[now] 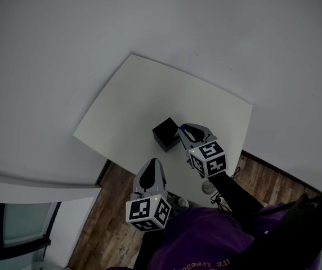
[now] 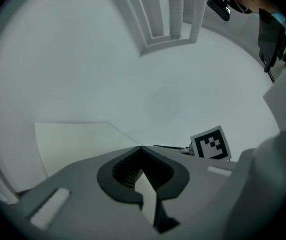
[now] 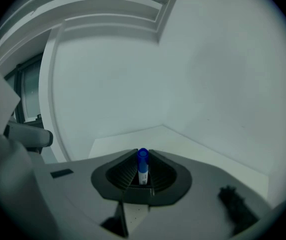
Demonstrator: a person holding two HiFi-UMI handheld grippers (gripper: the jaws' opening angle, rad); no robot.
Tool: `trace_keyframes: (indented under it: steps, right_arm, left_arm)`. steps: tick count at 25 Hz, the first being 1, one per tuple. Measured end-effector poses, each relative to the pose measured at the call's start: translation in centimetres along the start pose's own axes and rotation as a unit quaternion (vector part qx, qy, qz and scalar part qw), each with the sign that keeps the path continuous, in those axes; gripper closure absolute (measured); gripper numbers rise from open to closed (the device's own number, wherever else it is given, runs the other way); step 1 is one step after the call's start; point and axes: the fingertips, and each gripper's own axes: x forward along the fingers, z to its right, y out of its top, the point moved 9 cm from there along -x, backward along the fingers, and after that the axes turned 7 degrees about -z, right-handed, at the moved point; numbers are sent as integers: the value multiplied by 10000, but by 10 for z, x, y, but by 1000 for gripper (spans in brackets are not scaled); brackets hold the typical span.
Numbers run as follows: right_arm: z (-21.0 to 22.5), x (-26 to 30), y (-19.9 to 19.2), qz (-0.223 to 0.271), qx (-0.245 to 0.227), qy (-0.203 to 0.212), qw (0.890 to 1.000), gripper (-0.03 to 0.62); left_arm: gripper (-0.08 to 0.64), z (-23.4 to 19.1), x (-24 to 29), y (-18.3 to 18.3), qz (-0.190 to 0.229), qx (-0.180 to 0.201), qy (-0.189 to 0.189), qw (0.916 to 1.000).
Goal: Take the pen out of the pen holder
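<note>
Clamping the blue-capped pen (image 3: 142, 166) between its jaws, the right tool (image 1: 186, 130) hangs just beside the black pen holder (image 1: 164, 134) on the tabletop (image 1: 133, 103). The pen looks lifted out, so the next move is carrying it clear. The left tool (image 1: 152, 165), short of the holder, has its jaws together on nothing.

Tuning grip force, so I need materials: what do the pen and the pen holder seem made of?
The pen looks like smooth plastic, with a slightly glossy blue cap and a white barrel. The pen holder is a matte black box with no shine, possibly plastic; the view leaves that open.
</note>
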Motion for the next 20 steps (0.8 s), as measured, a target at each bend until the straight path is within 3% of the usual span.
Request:
trace_keyframes:
  steps: [20]
  right_arm:
    - [-1, -24, 13, 353, 33, 8, 9994, 518]
  left_arm:
    - [555, 7, -8, 2, 74, 141, -8, 9999]
